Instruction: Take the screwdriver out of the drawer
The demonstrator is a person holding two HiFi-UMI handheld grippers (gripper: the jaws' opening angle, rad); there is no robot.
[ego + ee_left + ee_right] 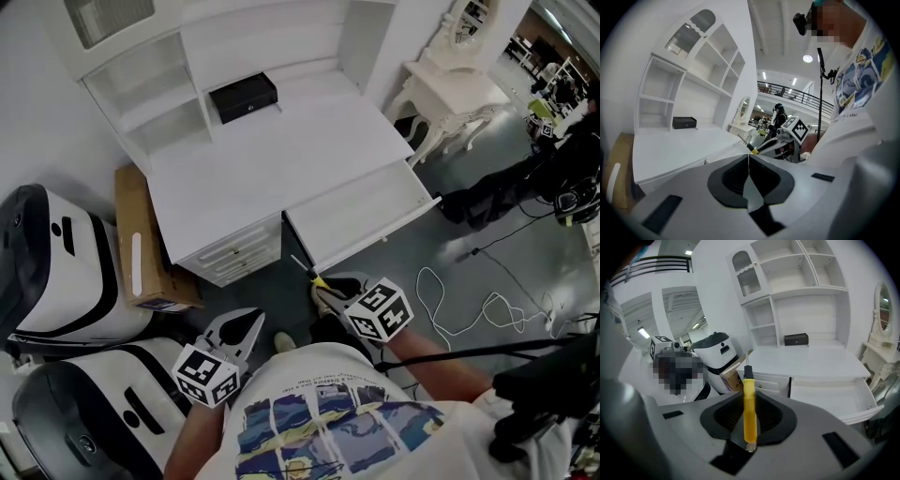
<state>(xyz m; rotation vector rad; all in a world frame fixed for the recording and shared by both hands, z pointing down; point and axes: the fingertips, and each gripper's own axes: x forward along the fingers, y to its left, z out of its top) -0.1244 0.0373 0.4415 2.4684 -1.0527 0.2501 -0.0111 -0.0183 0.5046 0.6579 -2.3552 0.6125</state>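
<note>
Screwdriver: just in front of the open drawer, outside it. Left gripper: jaws pressed together with nothing between them, plain only in its own view. Right gripper: clenched on the yellow handle, shown full-length only in the right gripper view. The shaft points toward the desk.

Box on desk, drawer at its right, carton at left

Yellow handle and black collar seen on screwdriver, held in grey right gripper, white desk beyond, black box farther back
</note>
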